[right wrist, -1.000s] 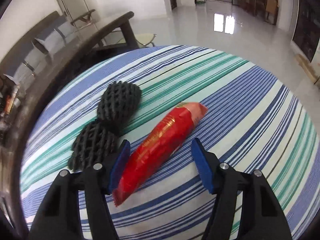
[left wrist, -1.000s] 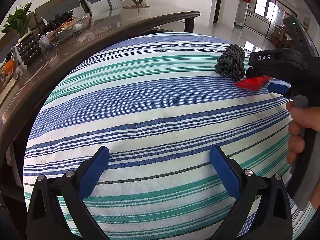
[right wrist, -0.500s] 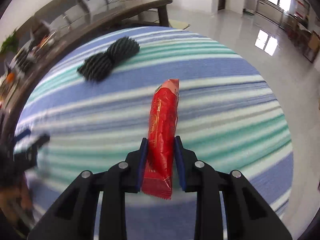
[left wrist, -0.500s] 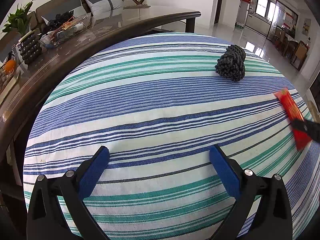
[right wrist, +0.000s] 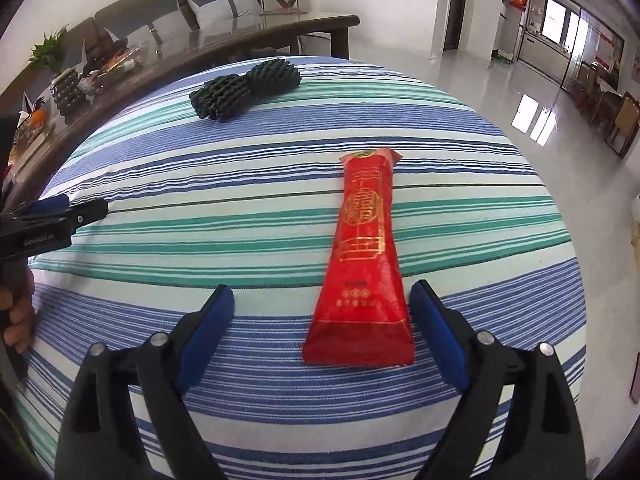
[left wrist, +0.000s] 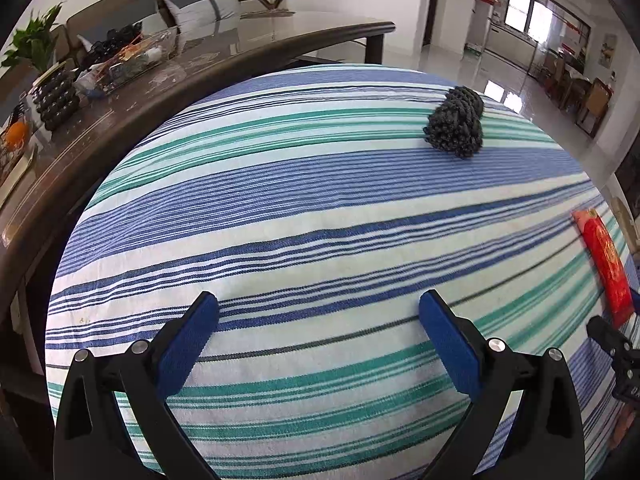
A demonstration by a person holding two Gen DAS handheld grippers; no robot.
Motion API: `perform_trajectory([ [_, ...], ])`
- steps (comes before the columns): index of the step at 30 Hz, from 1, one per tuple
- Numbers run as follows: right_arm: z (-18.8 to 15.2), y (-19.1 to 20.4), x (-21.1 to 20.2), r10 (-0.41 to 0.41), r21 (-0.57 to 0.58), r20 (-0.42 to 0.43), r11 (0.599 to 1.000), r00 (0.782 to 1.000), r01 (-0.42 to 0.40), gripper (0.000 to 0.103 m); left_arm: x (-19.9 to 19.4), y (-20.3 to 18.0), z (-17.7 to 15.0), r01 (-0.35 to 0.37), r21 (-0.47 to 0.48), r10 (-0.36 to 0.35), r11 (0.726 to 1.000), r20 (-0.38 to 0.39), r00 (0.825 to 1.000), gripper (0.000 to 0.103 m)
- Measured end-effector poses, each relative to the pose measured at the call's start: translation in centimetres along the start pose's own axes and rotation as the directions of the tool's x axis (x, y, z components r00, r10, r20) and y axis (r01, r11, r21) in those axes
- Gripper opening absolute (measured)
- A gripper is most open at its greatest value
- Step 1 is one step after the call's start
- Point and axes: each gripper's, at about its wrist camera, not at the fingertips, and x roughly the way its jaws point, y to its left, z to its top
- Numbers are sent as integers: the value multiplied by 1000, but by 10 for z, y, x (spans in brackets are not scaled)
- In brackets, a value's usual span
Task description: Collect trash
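A red snack wrapper (right wrist: 362,264) lies flat on the striped tablecloth (right wrist: 240,184), its near end between the fingers of my open right gripper (right wrist: 322,324), close to the right finger. It also shows at the right edge of the left wrist view (left wrist: 604,260). A black foam fruit net (right wrist: 244,90) lies at the far side of the cloth, also seen in the left wrist view (left wrist: 456,124). My left gripper (left wrist: 320,336) is open and empty over the bare cloth; it shows from the side in the right wrist view (right wrist: 76,214).
A long dark wooden table (left wrist: 224,52) runs behind the cloth-covered table, carrying a clear tray of items (left wrist: 132,56), a black studded holder (left wrist: 56,96) and a plant (left wrist: 32,44). Glossy floor (right wrist: 500,80) lies beyond the right edge.
My right gripper carried the red wrapper toward the near right part of the cloth, then opened and let it go. The left gripper has stayed still.
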Motion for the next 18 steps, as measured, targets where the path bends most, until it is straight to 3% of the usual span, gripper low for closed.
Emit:
perform_trajectory([
  [3,3,1,2,-1,-3,-2,1000,1000,1,89,-1,-17,15,107,72,-103,992,-50,993,98],
  [7,0,-1,-1,-3,-3,-1,1000,1000,3,89,-7,-54,63,110,193,-116,975,22,993,98],
  [9,0,-1,-1,-3,-3,-1,1000,1000,3,89,4,-75,91,133,236,-142,963,21,990,98],
  [11,0,-1,0,-3,-3,-1,1000,1000,3,89,23,-92,111,131,268,-138,955,8,990,98],
  [14,0,-1,0,-5,-3,-1,1000,1000,5,89,53,-115,127,65,299,-70,952,6,998,98],
  [18,0,-1,0,-7,-3,-1,1000,1000,7,89,83,-123,132,38,270,-34,962,-21,999,98],
])
